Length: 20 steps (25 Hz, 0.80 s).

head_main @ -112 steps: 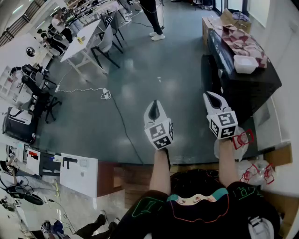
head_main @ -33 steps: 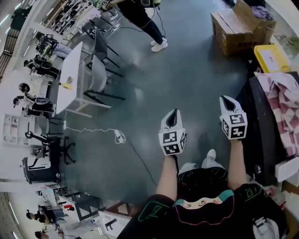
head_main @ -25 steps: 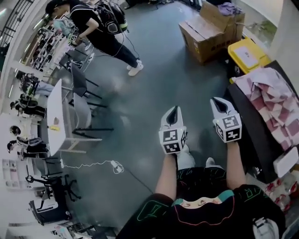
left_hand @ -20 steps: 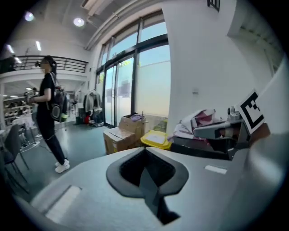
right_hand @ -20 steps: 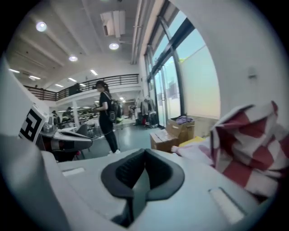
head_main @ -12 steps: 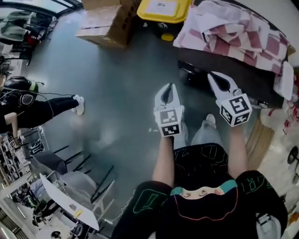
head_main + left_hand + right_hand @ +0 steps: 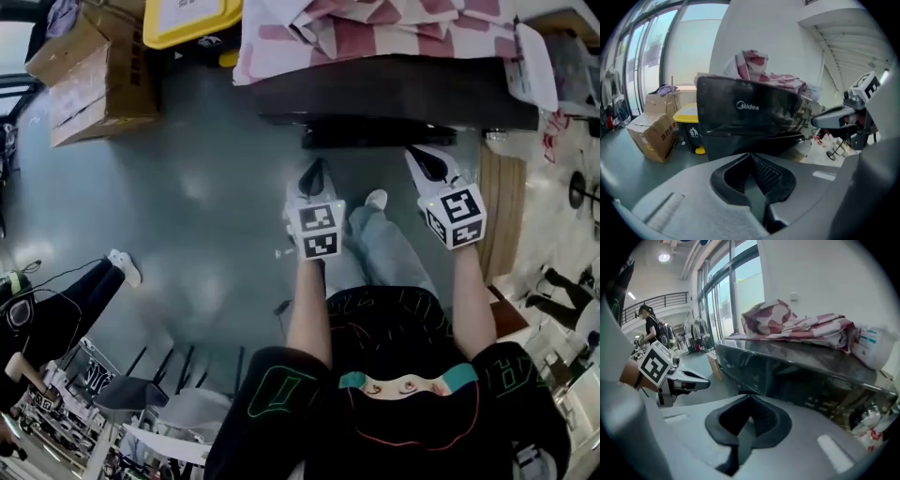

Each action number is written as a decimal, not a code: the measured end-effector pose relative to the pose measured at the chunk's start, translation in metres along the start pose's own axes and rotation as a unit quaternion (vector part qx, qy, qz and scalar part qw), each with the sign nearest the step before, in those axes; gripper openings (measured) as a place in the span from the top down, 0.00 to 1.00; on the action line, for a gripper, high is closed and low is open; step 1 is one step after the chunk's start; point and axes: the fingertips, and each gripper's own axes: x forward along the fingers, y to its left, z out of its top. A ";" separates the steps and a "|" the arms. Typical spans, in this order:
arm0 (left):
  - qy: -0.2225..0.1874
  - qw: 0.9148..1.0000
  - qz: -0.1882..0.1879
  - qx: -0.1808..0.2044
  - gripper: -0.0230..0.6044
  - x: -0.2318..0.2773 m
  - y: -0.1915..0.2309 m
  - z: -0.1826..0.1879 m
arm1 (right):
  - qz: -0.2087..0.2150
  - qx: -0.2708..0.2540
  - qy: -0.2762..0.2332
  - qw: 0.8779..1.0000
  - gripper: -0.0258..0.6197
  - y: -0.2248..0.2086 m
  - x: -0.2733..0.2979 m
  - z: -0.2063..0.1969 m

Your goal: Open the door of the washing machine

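Washing machine [image 7: 394, 89]: a black, glossy box straight ahead of both grippers. Its long front runs from side to side across the head view, and the left gripper view shows a maker's name on it.
Left gripper [image 7: 314, 172]: the jaws are closed together with nothing between them. It points at the left half of the machine's front and does not touch it.
Right gripper [image 7: 424, 159]: the jaws are also fully closed and empty. It points at the right half of the front and seems a little nearer to the machine than the left one.
On top of the machine: a red-and-white checked cloth [image 7: 375, 28] covers most of the top, and a white packet [image 7: 530, 56] lies at the right end.
Left of the machine: a yellow bin lid [image 7: 187, 19], then a cardboard box [image 7: 94, 80].
Hard to see: I cannot make out the door or its handle in any view. The cloth hides the top, and the front is dark with reflections.
Judgement: the door is not yet touched, and a gripper must open its jaws before it can grasp.
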 end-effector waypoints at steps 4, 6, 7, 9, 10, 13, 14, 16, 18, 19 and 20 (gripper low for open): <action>0.049 0.995 -0.031 0.081 0.94 0.031 -0.004 -0.023 | 0.002 -0.061 0.039 0.997 0.86 -0.007 0.009 -0.017; 0.071 0.988 -0.049 0.125 0.94 0.038 -0.006 -0.036 | 0.013 -0.101 0.065 0.993 0.84 -0.003 0.012 -0.026; 0.077 0.985 -0.054 0.145 0.94 0.043 -0.005 -0.040 | 0.015 -0.126 0.079 0.989 0.81 -0.003 0.015 -0.028; 0.090 0.979 -0.064 0.170 0.87 0.055 -0.002 -0.048 | 0.016 -0.179 0.108 0.978 0.77 -0.004 0.020 -0.034; 0.097 0.977 -0.070 0.175 0.78 0.062 -0.002 -0.052 | 0.017 -0.200 0.124 0.972 0.74 -0.005 0.022 -0.039; 0.115 0.971 -0.084 0.191 0.74 0.082 -0.002 -0.063 | 0.016 -0.250 0.152 0.956 0.73 -0.004 0.030 -0.048; 0.119 0.969 -0.086 0.201 0.74 0.088 -0.001 -0.067 | 0.012 -0.264 0.157 0.951 0.73 -0.005 0.034 -0.050; 0.129 0.961 -0.085 0.231 0.72 0.101 0.002 -0.074 | 0.003 -0.291 0.171 0.941 0.73 -0.008 0.041 -0.053; 0.135 0.952 -0.085 0.263 0.70 0.110 0.003 -0.079 | 0.000 -0.310 0.186 0.932 0.73 -0.011 0.047 -0.058; 0.136 0.949 -0.088 0.272 0.70 0.115 0.002 -0.081 | 0.001 -0.314 0.192 0.930 0.73 -0.012 0.050 -0.061; 0.136 0.948 -0.089 0.275 0.70 0.118 0.000 -0.083 | 0.003 -0.313 0.195 0.930 0.73 -0.012 0.054 -0.064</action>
